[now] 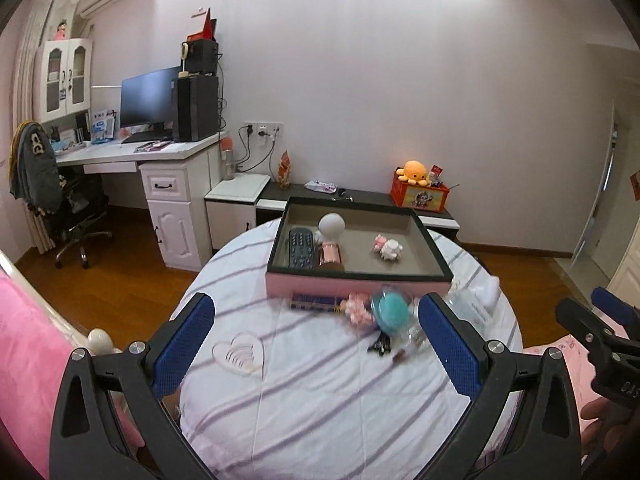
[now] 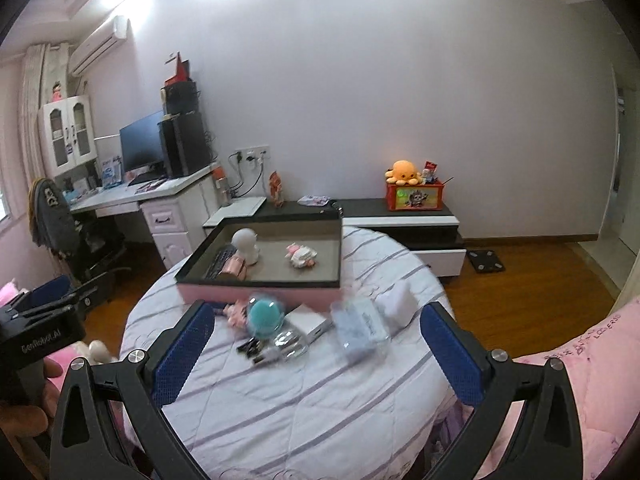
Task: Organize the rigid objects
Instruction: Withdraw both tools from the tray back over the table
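Note:
A pink-sided tray (image 1: 352, 286) (image 2: 256, 293) with a dark rim rests on the striped quilt. Inside lie a dark remote (image 1: 301, 247), a white round-headed figure (image 1: 331, 225) (image 2: 245, 240), a rose-gold cylinder (image 1: 330, 257) and a small pink-white toy (image 1: 387, 249) (image 2: 301, 256). In front of the tray sit a teal round case (image 1: 391, 308) (image 2: 264, 314), a pink toy (image 1: 358, 309), a dark flat box (image 1: 314, 301), black clips (image 1: 380, 345), a white box (image 2: 310, 324) and a clear blue packet (image 2: 362, 328). My left gripper (image 1: 316, 322) and right gripper (image 2: 316, 330) hover open above the quilt, holding nothing.
The round bed (image 1: 320, 400) carries pink bedding (image 2: 580, 360) on the right. Beyond it stand a low black-white cabinet (image 2: 400, 220) with an orange plush (image 2: 402, 171), a white desk (image 1: 168, 152) with monitor, and an office chair (image 1: 68, 216). Wooden floor (image 1: 132, 284) lies around.

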Motion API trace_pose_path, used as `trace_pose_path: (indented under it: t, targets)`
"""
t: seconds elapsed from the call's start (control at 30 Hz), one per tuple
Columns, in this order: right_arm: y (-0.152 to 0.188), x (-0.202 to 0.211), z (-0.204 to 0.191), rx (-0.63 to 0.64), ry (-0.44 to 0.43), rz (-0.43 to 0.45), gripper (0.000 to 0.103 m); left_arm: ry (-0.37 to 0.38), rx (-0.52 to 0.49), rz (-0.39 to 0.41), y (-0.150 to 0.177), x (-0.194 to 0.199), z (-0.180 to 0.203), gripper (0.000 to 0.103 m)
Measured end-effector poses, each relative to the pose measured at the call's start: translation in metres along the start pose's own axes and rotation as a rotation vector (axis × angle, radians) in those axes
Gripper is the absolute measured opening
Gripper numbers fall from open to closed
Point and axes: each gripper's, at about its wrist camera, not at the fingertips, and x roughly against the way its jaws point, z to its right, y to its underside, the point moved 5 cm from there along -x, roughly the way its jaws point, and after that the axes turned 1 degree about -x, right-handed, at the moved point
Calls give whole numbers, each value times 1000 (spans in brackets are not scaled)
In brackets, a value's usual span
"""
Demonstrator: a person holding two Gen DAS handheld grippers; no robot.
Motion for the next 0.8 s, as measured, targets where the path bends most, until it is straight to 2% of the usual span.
trace_pose_path:
  t: [0.27,0.6,0.8]
  targets:
    - [6,7,-20,35,-30,7,103,-25,-11,20,5,13,-2,103]
    - [8,6,-17,30,-14,-8,103,-19,-11,0,9,5,-1,103]
    - [15,-12,-5,23,9,-51,103,3,-16,-45,20,-13,3,103]
